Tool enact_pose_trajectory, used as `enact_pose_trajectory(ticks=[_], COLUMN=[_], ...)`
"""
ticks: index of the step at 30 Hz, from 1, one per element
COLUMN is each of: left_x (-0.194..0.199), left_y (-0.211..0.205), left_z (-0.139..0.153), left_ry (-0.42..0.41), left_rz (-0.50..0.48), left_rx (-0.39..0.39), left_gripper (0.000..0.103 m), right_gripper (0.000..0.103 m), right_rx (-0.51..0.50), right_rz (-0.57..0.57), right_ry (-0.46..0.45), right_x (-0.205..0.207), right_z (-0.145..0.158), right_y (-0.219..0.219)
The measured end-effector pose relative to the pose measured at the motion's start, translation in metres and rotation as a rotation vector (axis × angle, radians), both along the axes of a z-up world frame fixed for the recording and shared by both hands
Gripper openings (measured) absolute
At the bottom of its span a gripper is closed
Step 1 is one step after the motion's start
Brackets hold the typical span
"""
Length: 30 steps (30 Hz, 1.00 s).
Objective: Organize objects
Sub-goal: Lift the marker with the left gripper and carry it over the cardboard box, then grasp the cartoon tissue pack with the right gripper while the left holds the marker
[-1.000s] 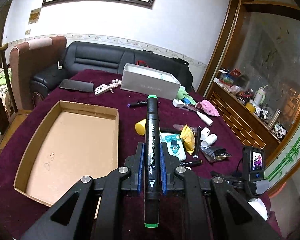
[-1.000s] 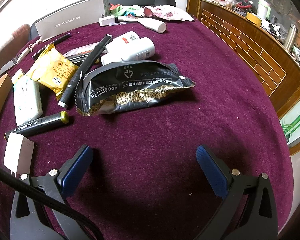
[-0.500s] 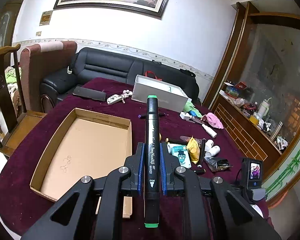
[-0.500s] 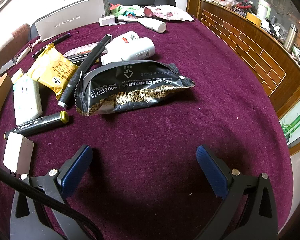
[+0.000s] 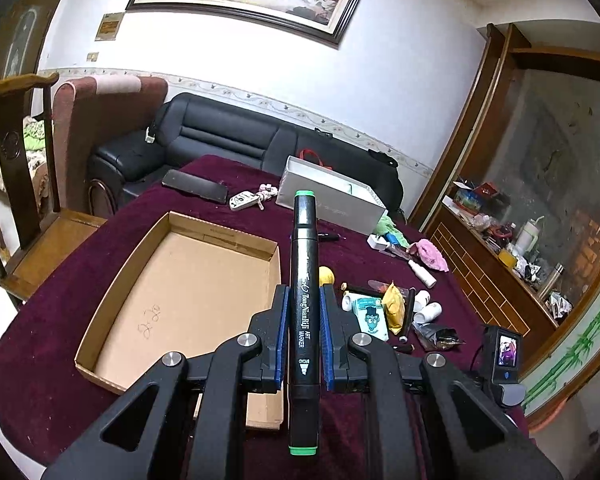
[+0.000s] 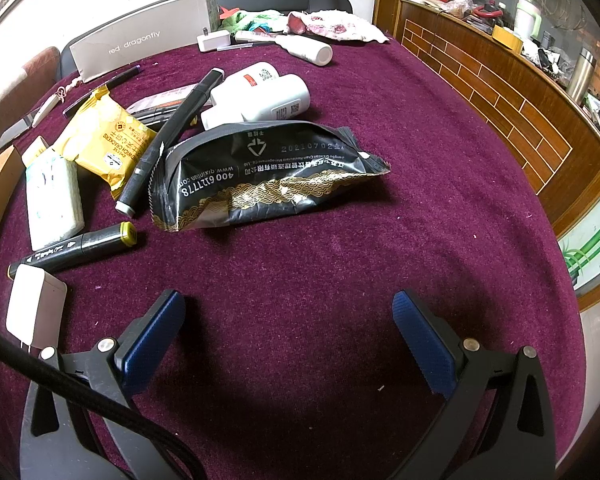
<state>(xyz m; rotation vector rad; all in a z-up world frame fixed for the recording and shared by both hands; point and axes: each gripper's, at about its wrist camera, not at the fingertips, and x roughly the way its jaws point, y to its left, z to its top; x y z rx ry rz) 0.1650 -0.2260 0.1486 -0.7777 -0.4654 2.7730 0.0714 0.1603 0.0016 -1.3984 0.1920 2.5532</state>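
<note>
Black plastic and a green cap: that's the art marker (image 5: 303,312), clamped lengthwise in the left gripper (image 5: 303,336), and it sits dead centre between the blue pads (image 5: 283,336). It hangs in the air above the table, over the near right corner of the cardboard tray (image 5: 112,280), tip pointing away toward the grey shoe box (image 5: 332,204) at the far side.

By my reading, this marker is a light, stiff, smooth-barrelled thing. It won't bend, won't crush, but a round slick barrel can roll or slide out if pinched near an end. The hold looks sound: the pads grip the mid-barrel, right across the printed label, with cap ends free at both sides. Jaws are drawn in almost fully, pressing on the barrel from left and right.

Over to the right gripper (image 6: 288,344): jaws spread wide, nothing between them, poised above bare maroon tablecloth (image 6: 420,200). Just beyond it lies the clutter waiting its turn: a black foil packet (image 6: 268,172), a yellow-capped marker (image 6: 76,248) to the near left, a yellow snack pack (image 6: 104,140), two white bottles (image 6: 260,92), and a long black pen (image 6: 168,136) lying against the snack pack.

The tray looks empty, so the sorting is likely only starting.
</note>
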Motion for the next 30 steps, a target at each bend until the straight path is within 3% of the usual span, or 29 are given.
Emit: enact_pose_trajectory(ticks=[9, 11, 15, 16, 19, 22, 25, 30], left_x=[-0.005, -0.005, -0.008, -0.009, -0.016, -0.019, -0.023, -0.029], left_y=[0.001, -0.005, -0.020, -0.024, -0.031, -0.037, -0.043, -0.046], left_z=[-0.002, -0.003, -0.014, -0.018, -0.026, -0.036, -0.043, -0.050], left_ry=[0.009, 0.019, 0.008, 0.003, -0.015, -0.028, -0.045, -0.050], left_rz=[-0.034, -0.041, -0.059, -0.062, -0.066, -0.074, -0.083, -0.099], left_rx=[0.031, 0.040, 0.071, 0.072, 0.084, 0.107, 0.124, 0.133], left_gripper=[0.012, 0.012, 0.012, 0.012, 0.012, 0.012, 0.012, 0.012], right_gripper=[0.103, 0.094, 0.091, 0.091, 0.092, 0.092, 0.092, 0.092], right_rx=[-0.004, -0.017, -0.035, -0.047, -0.112, -0.226, -0.281, -0.176], right_rz=[0.005, -0.016, -0.058, -0.032, 0.111, 0.278, 0.328, 0.308], right_ry=[-0.002, 0.006, 0.148, 0.206, 0.250, 0.199, 0.139, 0.075], right_x=[0.001, 0.004, 0.028, 0.036, 0.037, 0.020, 0.004, -0.020], right_z=[0.000, 0.003, 0.044, 0.062, 0.086, 0.086, 0.073, 0.053], right_y=[0.001, 0.005, 0.005, -0.003, -0.029, -0.067, -0.095, -0.125])
